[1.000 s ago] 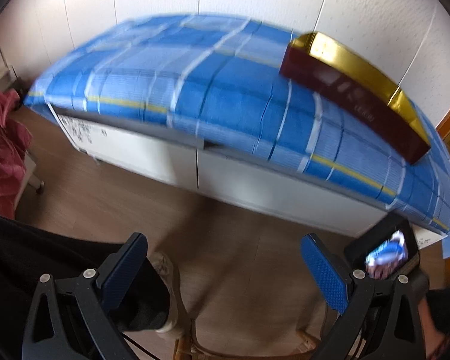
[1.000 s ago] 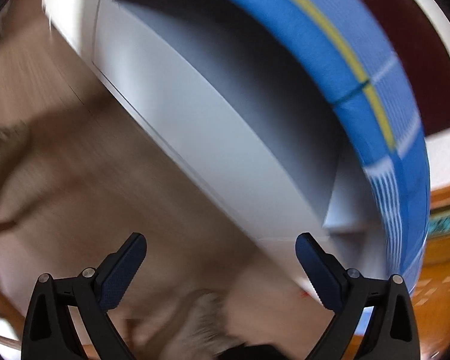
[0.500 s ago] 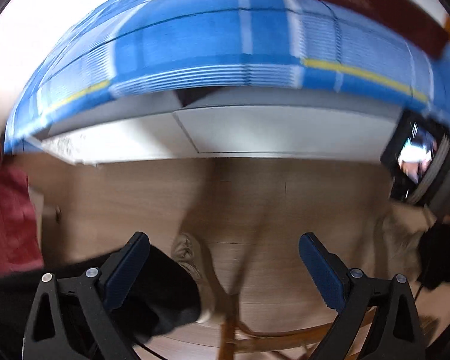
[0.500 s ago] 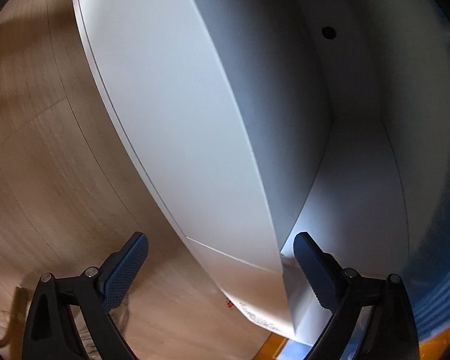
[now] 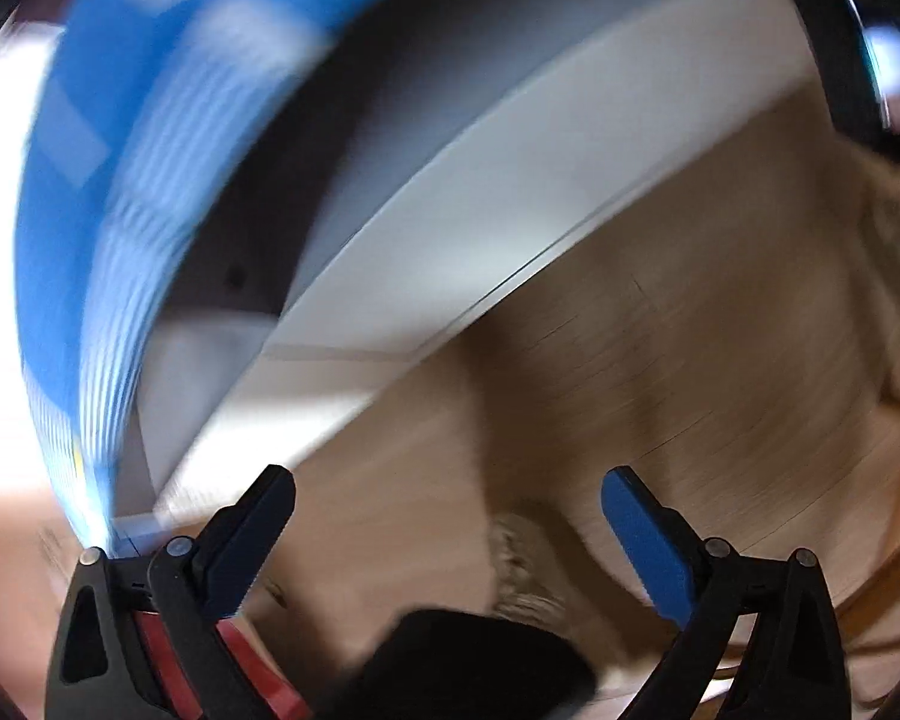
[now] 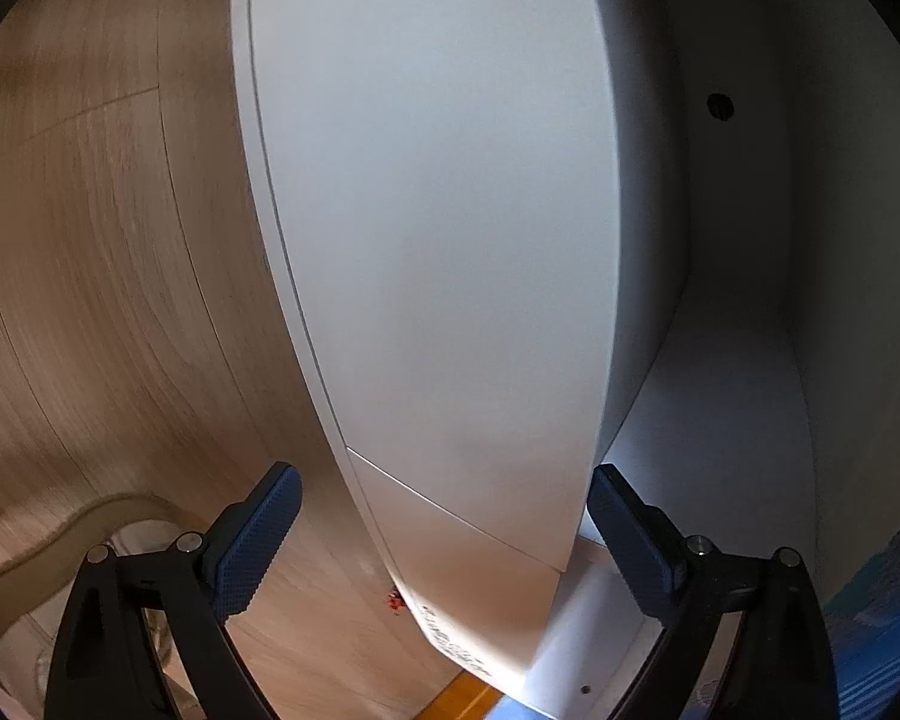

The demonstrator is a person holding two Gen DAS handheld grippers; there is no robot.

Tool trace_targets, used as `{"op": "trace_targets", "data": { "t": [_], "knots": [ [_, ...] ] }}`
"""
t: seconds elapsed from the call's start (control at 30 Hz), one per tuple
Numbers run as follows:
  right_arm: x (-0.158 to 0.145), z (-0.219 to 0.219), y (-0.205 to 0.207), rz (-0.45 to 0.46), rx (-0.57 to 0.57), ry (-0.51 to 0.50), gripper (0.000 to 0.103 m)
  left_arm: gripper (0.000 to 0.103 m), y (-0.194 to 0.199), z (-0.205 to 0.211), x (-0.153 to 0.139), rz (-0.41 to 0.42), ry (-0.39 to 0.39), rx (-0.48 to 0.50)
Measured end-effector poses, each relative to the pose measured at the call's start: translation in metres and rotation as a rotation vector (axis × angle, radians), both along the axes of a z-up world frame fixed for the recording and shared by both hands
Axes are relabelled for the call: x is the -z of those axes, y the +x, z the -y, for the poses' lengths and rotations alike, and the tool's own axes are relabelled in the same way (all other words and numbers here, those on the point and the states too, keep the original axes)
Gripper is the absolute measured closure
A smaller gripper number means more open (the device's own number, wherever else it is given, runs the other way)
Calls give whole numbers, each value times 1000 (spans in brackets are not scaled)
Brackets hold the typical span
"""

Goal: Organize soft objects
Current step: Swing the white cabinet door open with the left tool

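Left wrist view, blurred: blue plaid cloth [image 5: 108,192] upper left, white cabinet door [image 5: 480,204] centre, wood floor [image 5: 690,372] right. Left gripper [image 5: 448,516] spread, empty. Right wrist view: wood floor left, door panel [image 6: 450,240] ajar at centre, cabinet interior [image 6: 738,360] right. Right gripper [image 6: 444,516] spread, straddling door edge, not touching. Soft objects to organize: not identifiable. Likely step: open door; hook edge, swing slowly.

Cabinet door [image 6: 438,240] ajar above floor [image 6: 102,276], cloth [image 5: 108,192] over the cabinet top (blurred).
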State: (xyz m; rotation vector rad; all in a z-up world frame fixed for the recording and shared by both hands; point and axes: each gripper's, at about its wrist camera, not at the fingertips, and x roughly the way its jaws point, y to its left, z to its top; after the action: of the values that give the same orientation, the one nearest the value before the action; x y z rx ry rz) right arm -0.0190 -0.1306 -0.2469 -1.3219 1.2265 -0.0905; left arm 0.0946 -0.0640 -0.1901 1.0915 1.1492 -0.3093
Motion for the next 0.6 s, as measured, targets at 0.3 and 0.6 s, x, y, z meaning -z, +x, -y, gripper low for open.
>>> {"op": "trace_targets", "data": {
  "t": [0.3,0.6],
  "knots": [
    [4,-3,-6,16,-31,-39,5,0,41,10,35,6,111,200],
    [9,6,-3,30,-12,-12,5,0,66,10,52,38,95,283]
  ]
}}
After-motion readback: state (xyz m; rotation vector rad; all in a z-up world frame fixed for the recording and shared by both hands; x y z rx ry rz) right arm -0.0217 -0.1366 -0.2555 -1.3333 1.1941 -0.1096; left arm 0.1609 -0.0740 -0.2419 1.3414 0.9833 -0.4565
